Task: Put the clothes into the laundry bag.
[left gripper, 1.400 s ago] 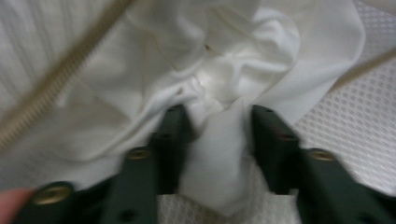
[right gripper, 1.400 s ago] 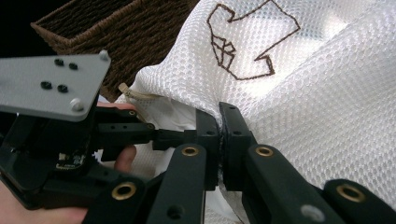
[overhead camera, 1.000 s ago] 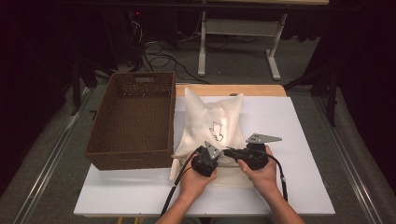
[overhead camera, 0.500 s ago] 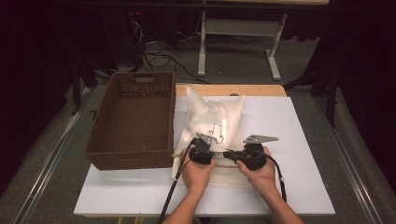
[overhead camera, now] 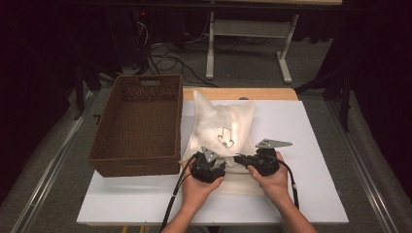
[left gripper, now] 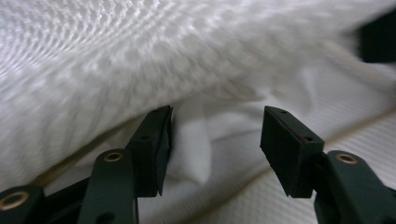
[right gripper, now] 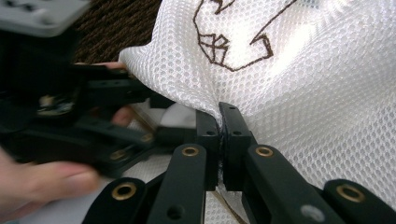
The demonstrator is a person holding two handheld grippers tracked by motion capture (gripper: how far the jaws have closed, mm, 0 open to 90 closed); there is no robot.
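Note:
A white mesh bag [overhead camera: 221, 121] with a brown line drawing lies on the white table [overhead camera: 311, 126], and both grippers are at its near edge. My left gripper [overhead camera: 217, 162] is open and its jaws have just been opening. In the left gripper view [left gripper: 215, 135] a fold of the white cloth [left gripper: 196, 149] stands loose between the pads, touching one pad only. My right gripper [overhead camera: 239, 158] points left and is shut on a pinch of the mesh [right gripper: 303, 84], its pads [right gripper: 220, 121] pressed together on it. The left gripper [right gripper: 107, 126] sits close beside it.
A brown wicker basket [overhead camera: 131, 162], nothing in it, stands on the table's left side against the bag. A wooden strip [overhead camera: 272, 93] runs along the table's far edge. Bare white table lies right of the bag and along the front. Cables trail from both grippers toward the person.
The left gripper's jaws have opened and let go of the bag's edge; that hand went forward, then came back toward the person. The right gripper kept its grip and stayed put.

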